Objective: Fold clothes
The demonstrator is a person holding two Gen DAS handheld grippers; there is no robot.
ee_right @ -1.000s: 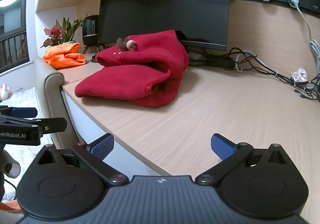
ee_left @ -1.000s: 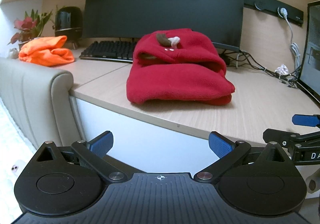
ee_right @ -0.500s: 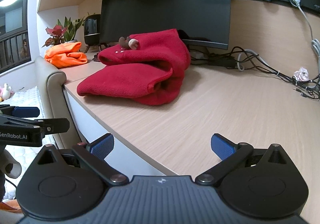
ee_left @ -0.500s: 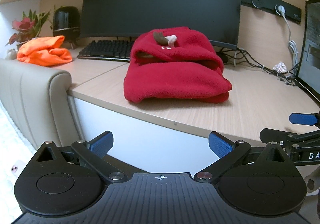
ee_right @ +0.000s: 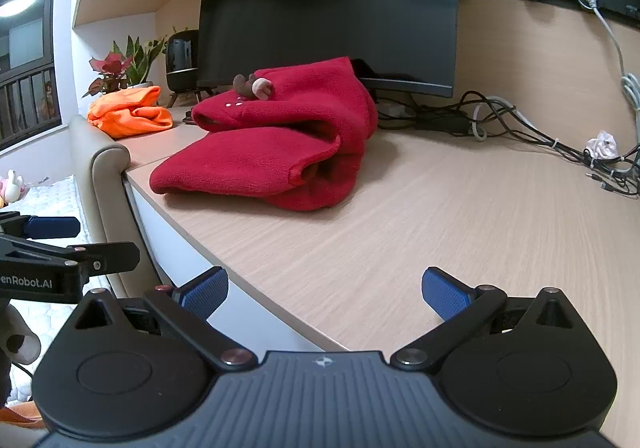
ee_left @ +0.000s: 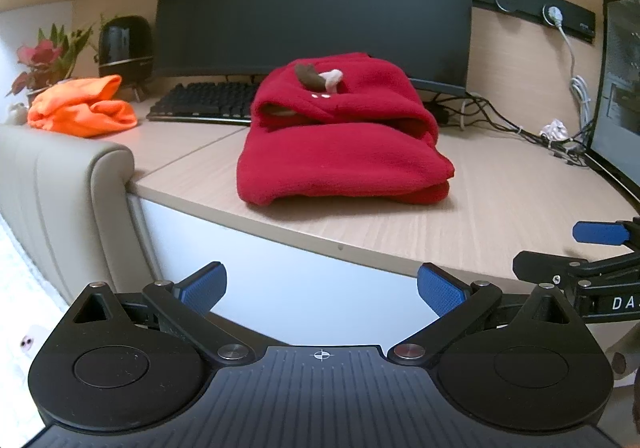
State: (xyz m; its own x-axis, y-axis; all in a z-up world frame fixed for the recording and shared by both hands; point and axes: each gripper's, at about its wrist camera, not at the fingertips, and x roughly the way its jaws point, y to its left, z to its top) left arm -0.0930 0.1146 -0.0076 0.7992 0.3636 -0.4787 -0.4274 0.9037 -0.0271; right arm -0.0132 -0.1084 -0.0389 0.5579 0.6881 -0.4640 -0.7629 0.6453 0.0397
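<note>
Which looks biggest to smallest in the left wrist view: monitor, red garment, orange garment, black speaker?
1. monitor
2. red garment
3. orange garment
4. black speaker

The garments sit nearer the camera, so true sizes are unsure.

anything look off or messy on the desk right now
Slightly: the red fleece garment is folded but lumpy, its top layer gaping open, and a crumpled white scrap lies among the tangled cables. The orange garment is a loose bundle. Nothing spilled or damaged.

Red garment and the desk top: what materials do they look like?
Red garment: likely fleece, with a matte, fuzzy nap and thick, soft, rounded folds. Desk top: looks like light wood-grain laminate or veneer, smooth with a low sheen and fine printed-looking grain; which one can't be told.
</note>
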